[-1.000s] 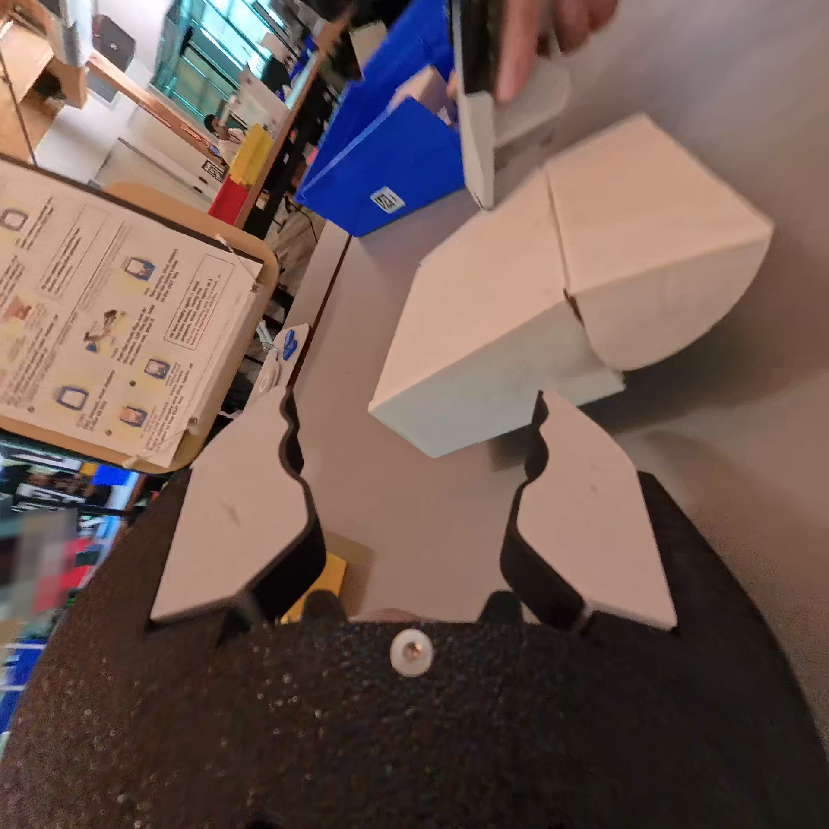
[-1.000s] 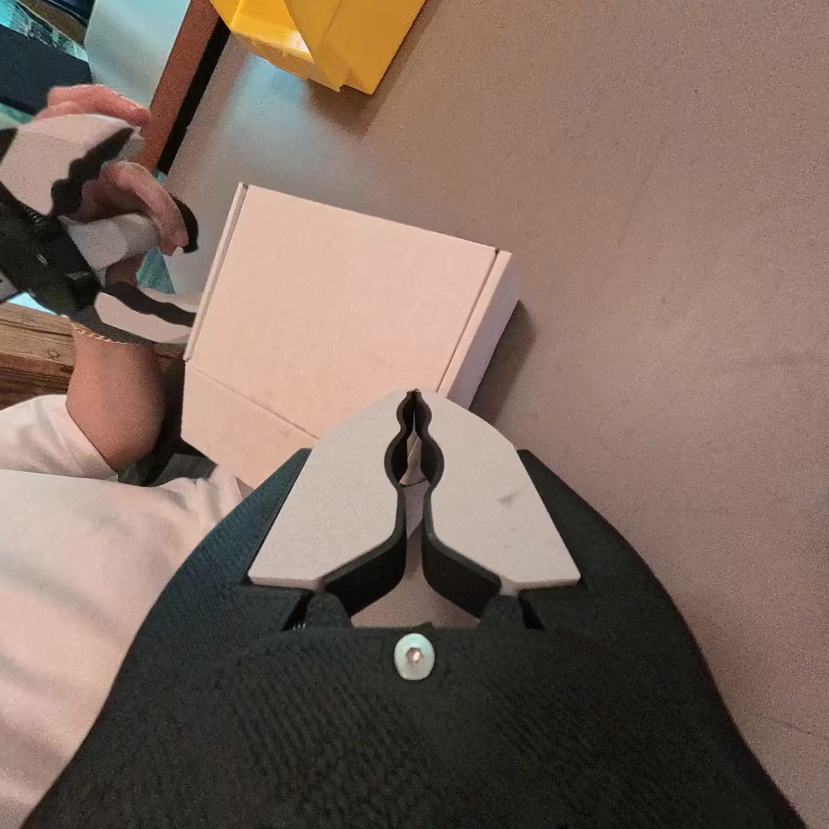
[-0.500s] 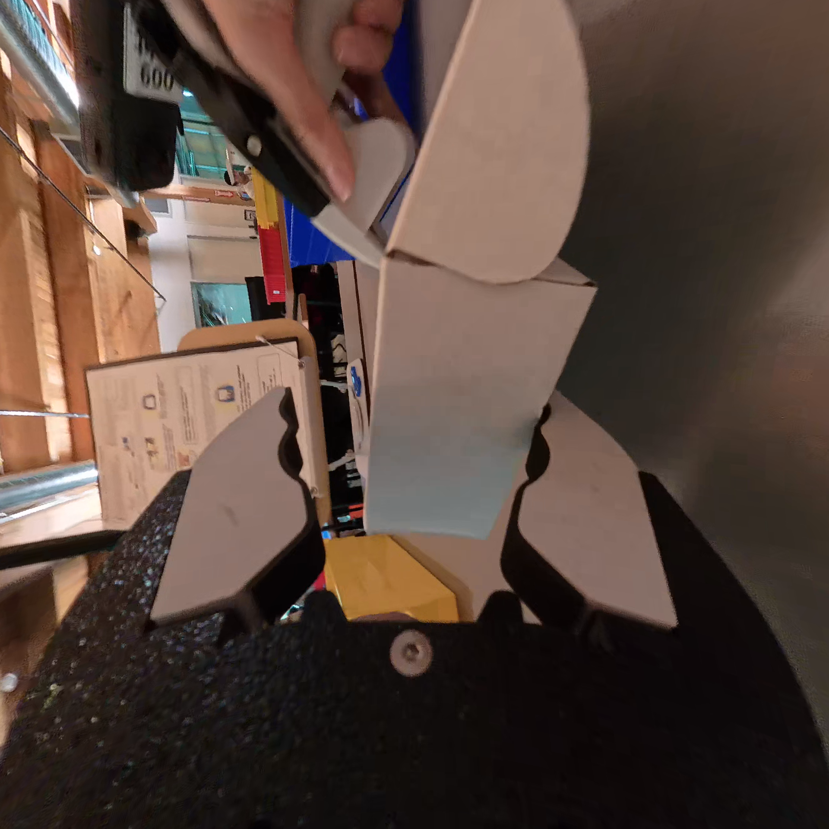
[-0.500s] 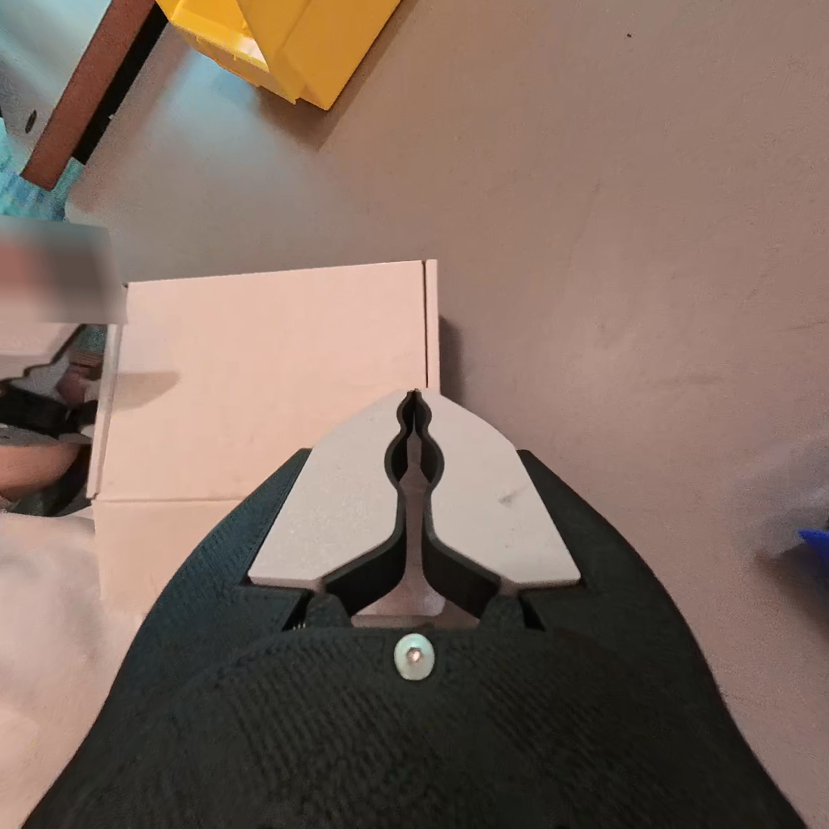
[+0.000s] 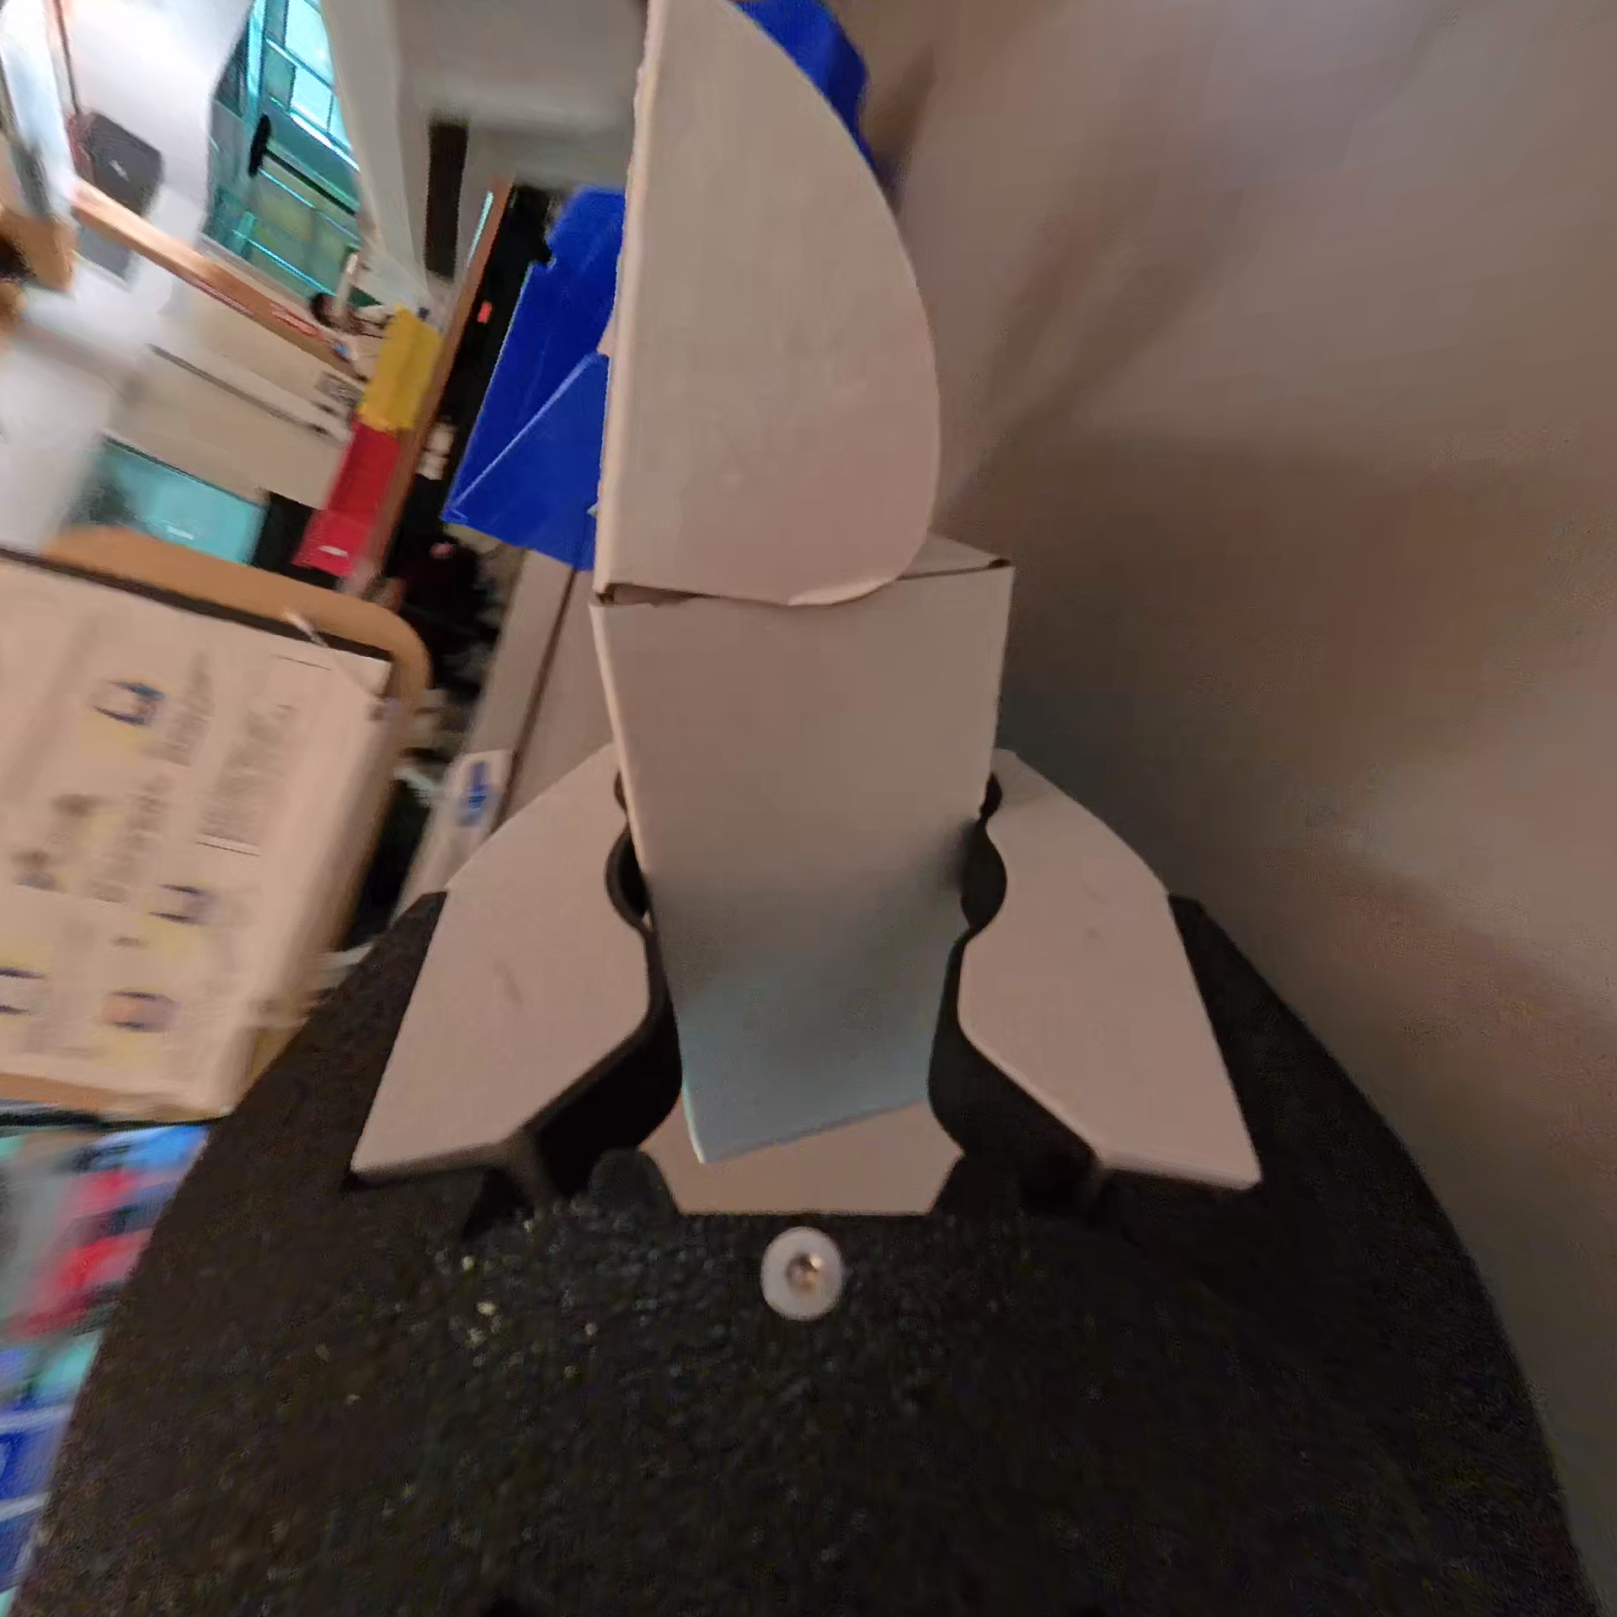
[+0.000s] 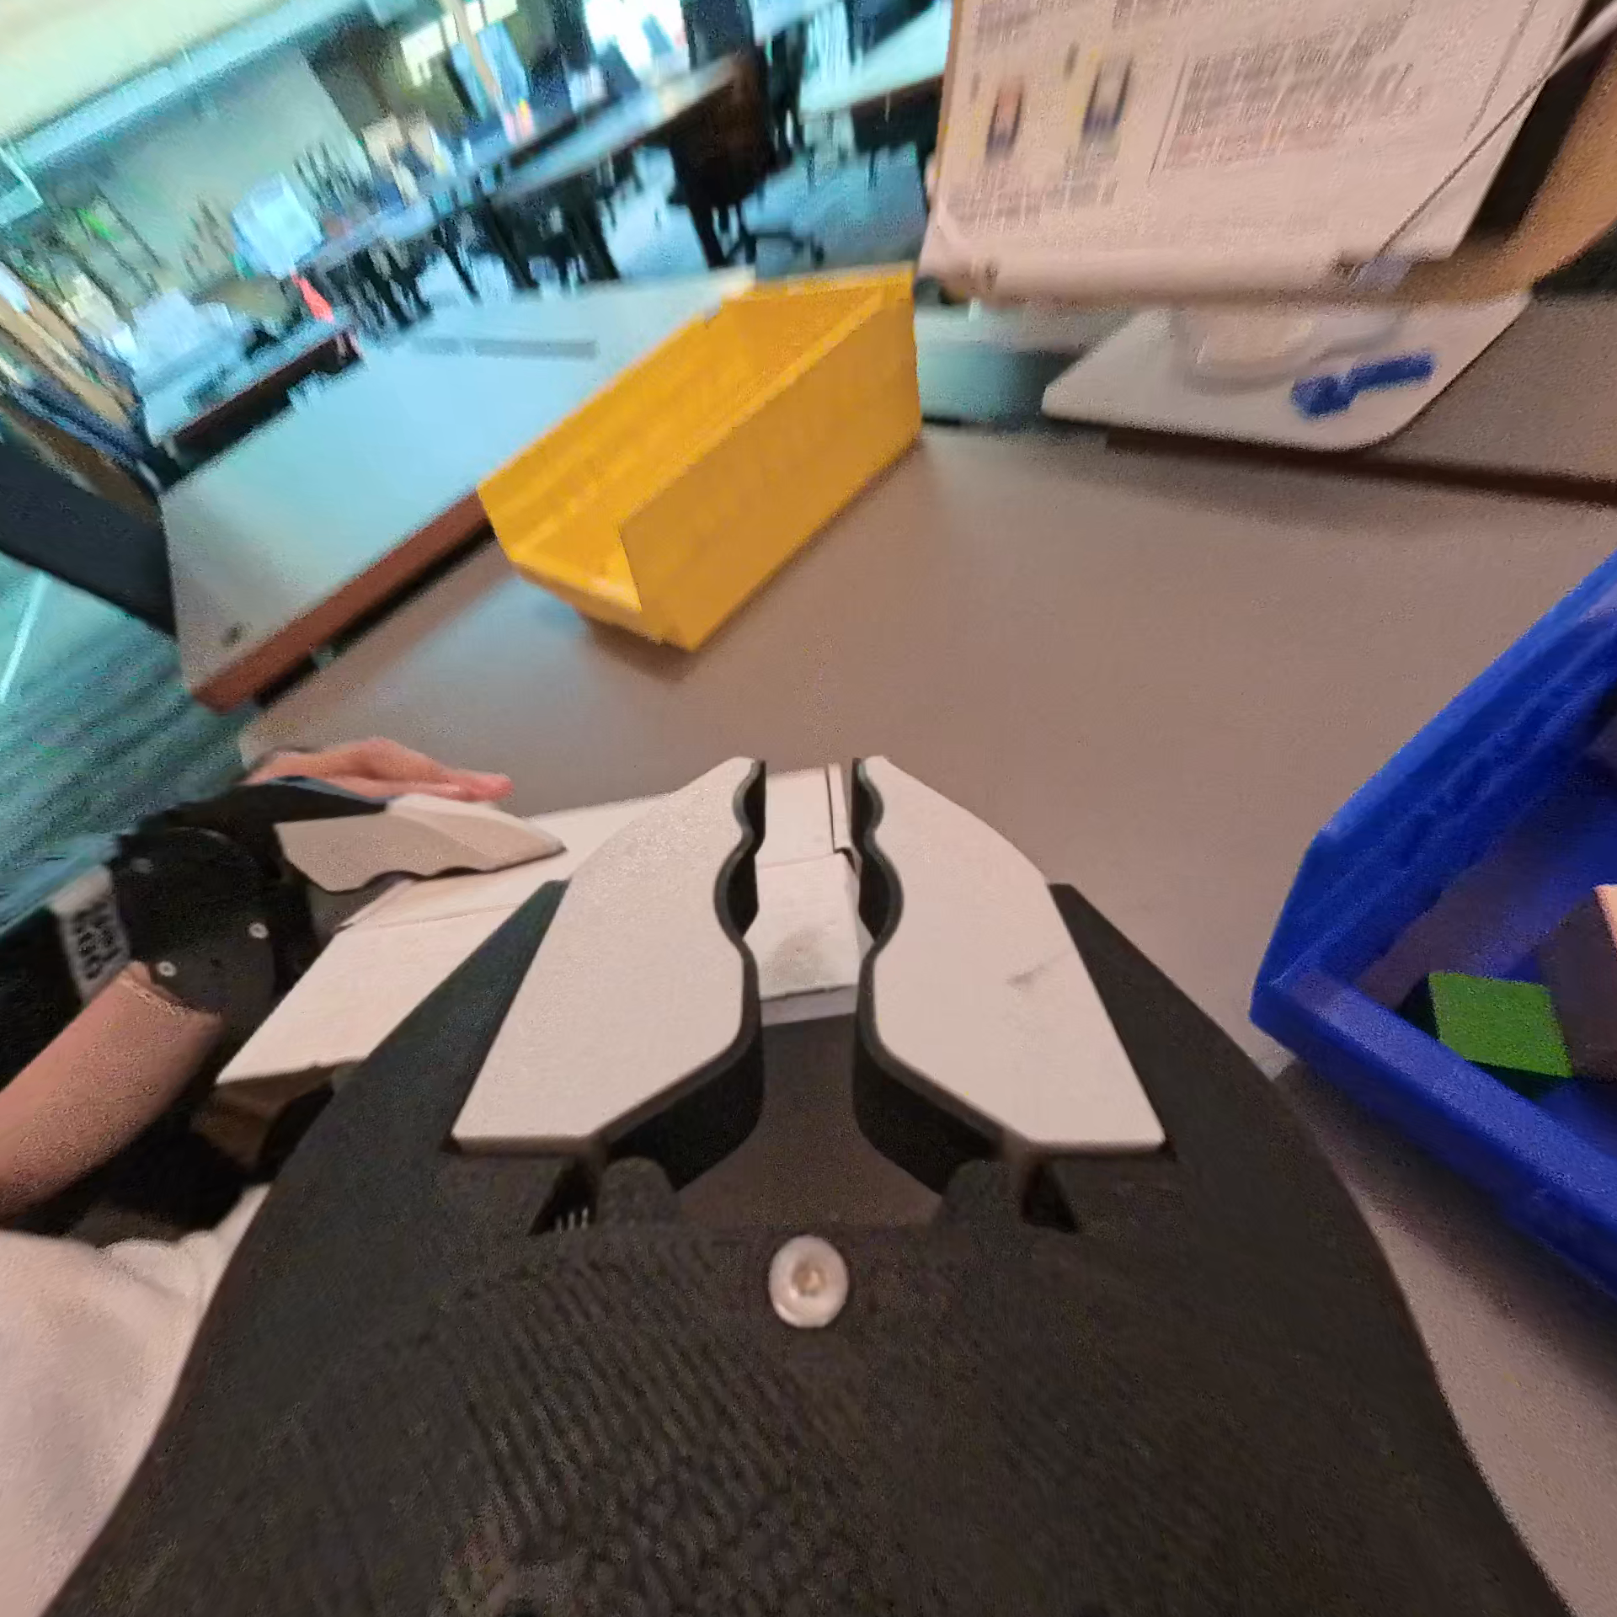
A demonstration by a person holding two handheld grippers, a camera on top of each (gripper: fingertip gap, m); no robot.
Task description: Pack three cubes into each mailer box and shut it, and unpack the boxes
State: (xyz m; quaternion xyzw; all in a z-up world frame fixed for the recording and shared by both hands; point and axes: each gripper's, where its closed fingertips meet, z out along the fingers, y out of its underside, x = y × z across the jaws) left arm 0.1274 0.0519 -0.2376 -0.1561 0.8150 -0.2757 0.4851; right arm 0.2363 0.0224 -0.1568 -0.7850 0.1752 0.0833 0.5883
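**Premises: open workroom, grey worktop, daylight from glazing**

We record a matt grey-brown table (image 6: 1094, 630) with a reddish-brown wooden edge (image 6: 350, 604). On it stand a yellow bin (image 6: 752, 455) and, at the right, a blue bin (image 6: 1435, 919). A wooden board carrying a printed sheet (image 5: 175, 831) stands at the table's far side. Beyond, we note rows of long tables with dark chairs (image 6: 726, 140), blurred. Teal-tinted windows (image 5: 280, 201) admit daylight, and pale walls surround them. A wooden shelf (image 5: 192, 262) crosses below the glazing
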